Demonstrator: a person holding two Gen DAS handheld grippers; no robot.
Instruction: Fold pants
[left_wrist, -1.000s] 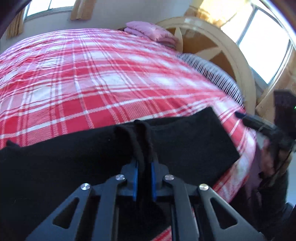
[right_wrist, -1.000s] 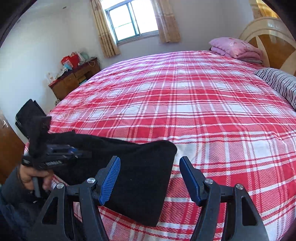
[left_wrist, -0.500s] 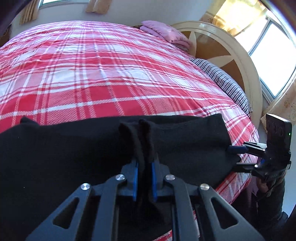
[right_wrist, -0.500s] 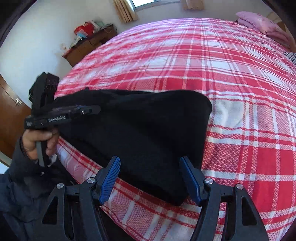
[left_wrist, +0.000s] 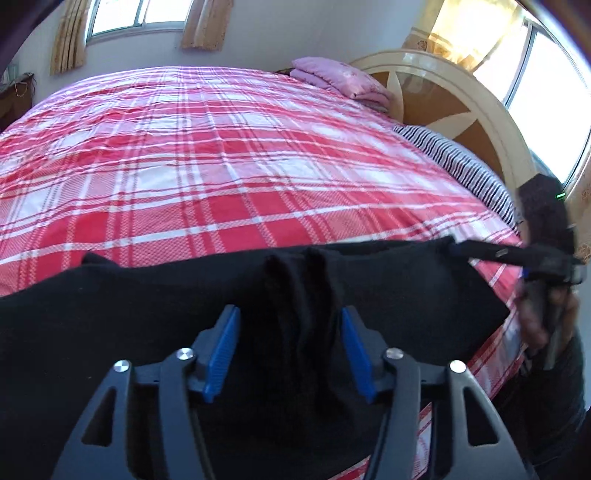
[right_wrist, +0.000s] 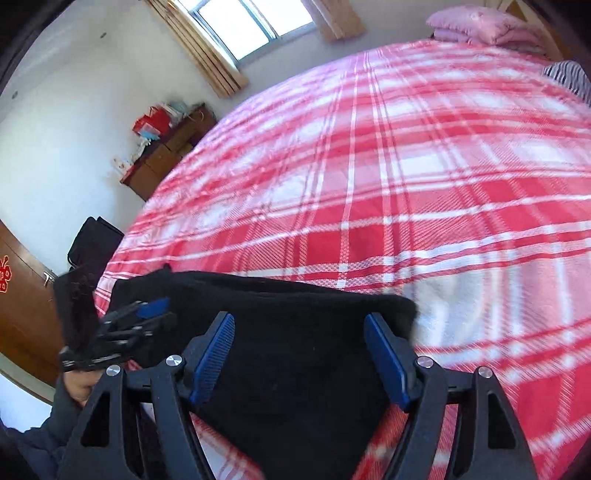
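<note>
The black pants (left_wrist: 388, 295) lie flat along the near edge of the bed; they also show in the right wrist view (right_wrist: 295, 332). My left gripper (left_wrist: 290, 343) is open, with a raised pinch of black cloth standing loose between its blue pads (left_wrist: 221, 350). My right gripper (right_wrist: 301, 354) is open over the right end of the pants, its blue pads (right_wrist: 388, 358) apart. The right gripper (left_wrist: 476, 253) shows in the left wrist view at the pants' far corner. The left gripper (right_wrist: 147, 314) shows at the left in the right wrist view.
The bed has a red and white plaid cover (left_wrist: 221, 166). A pink folded blanket (left_wrist: 340, 77) and a striped pillow (left_wrist: 458, 162) lie by the cream headboard (left_wrist: 461, 96). A wooden cabinet (right_wrist: 166, 155) stands by the far wall, a brown door (right_wrist: 22, 302) at left.
My left gripper has opened and let go of the pinched cloth. My right gripper has moved over the pants' end and stays open.
</note>
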